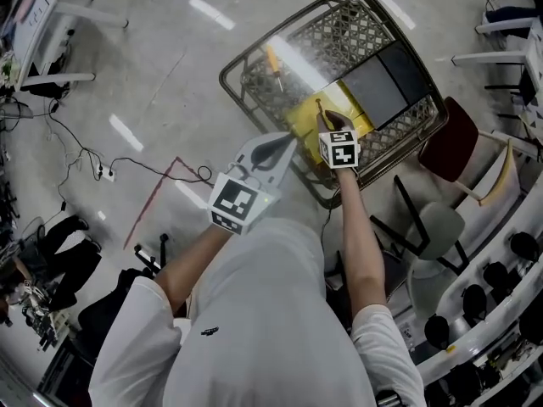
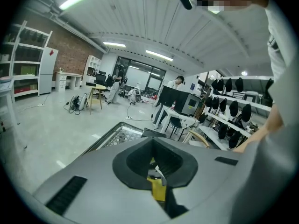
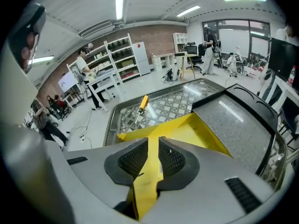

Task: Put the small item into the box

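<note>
Obs. My right claw point(image 3: 152, 158) is gripping the box point(image 3: 189, 130) by one flap point(image 3: 148, 183). The two ribbed black pads are pressing in on the yellow sheet, which is running between them from 6 to 12 o'clock. The box is sitting near the middle of the wire cart point(image 1: 349, 30).

My left claw point(image 2: 157, 174) is hovering at about 8 o'clock of the box, just beside its edge. Its pads are pinching the small item point(image 2: 158, 189), a yellow piece with a thin white sliver at its upper end. I am not making out what it is. It is not yet in the box.

Handling (judgement): the item is looking light and stiff enough to sit in a pinch. Being small, it is liable to twist or slip, so a hold across its middle is suiting it best. The flap is reading as thin card that bends readily and creases if pulled hard. I am judging a grip near its free edge, with only a gentle pull, as the safe way to present the opening.

Materials:
- The cart is glossy diamond-pattern metal mesh with a round-bar rim.
- At 2 o'clock of the box, just beside it, a dark grey slab point(image 1: 386, 79) is lying flat, speckled and matt.
- At 10 o'clock, apart from the box, a screwdriver point(image 1: 273, 64) with a yellow handle is lying on the mesh.
</note>
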Demonstrator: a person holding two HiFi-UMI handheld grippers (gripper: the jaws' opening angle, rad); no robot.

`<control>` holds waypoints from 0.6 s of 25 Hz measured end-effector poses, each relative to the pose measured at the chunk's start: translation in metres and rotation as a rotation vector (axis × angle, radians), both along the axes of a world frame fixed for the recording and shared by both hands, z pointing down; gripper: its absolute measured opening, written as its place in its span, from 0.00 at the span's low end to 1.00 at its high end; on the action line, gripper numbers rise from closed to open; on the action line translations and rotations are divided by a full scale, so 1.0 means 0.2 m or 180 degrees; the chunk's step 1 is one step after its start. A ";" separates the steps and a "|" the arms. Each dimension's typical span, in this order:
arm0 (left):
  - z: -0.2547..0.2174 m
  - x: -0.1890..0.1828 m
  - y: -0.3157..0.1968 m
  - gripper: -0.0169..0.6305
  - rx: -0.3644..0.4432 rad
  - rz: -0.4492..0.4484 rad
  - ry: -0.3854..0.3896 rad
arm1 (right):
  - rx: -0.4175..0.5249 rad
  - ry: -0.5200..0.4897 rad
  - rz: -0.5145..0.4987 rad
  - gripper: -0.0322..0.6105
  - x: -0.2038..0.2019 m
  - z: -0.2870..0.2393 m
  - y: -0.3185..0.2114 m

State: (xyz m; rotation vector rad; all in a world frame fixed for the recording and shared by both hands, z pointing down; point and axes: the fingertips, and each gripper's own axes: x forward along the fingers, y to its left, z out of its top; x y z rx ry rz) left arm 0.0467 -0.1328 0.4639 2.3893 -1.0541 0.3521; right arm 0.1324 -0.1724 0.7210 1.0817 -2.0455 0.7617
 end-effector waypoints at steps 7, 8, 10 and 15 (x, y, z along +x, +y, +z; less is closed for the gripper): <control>-0.10 -0.04 0.05 0.03 0.0095 0.0006 0.0069 | 0.0278 0.0079 0.0007 0.14 -0.01 -0.27 0.08; -0.11 -0.05 0.06 0.03 0.0101 0.0012 0.0075 | 0.0320 0.0072 0.0034 0.14 -0.01 -0.32 0.09; -0.14 -0.06 0.07 0.03 0.0121 0.0029 0.0094 | 0.0413 0.0057 0.0080 0.14 -0.01 -0.43 0.11; -0.23 -0.08 0.09 0.03 0.0228 0.0043 0.0157 | 0.0721 -0.0074 0.0279 0.14 -0.01 -0.73 0.14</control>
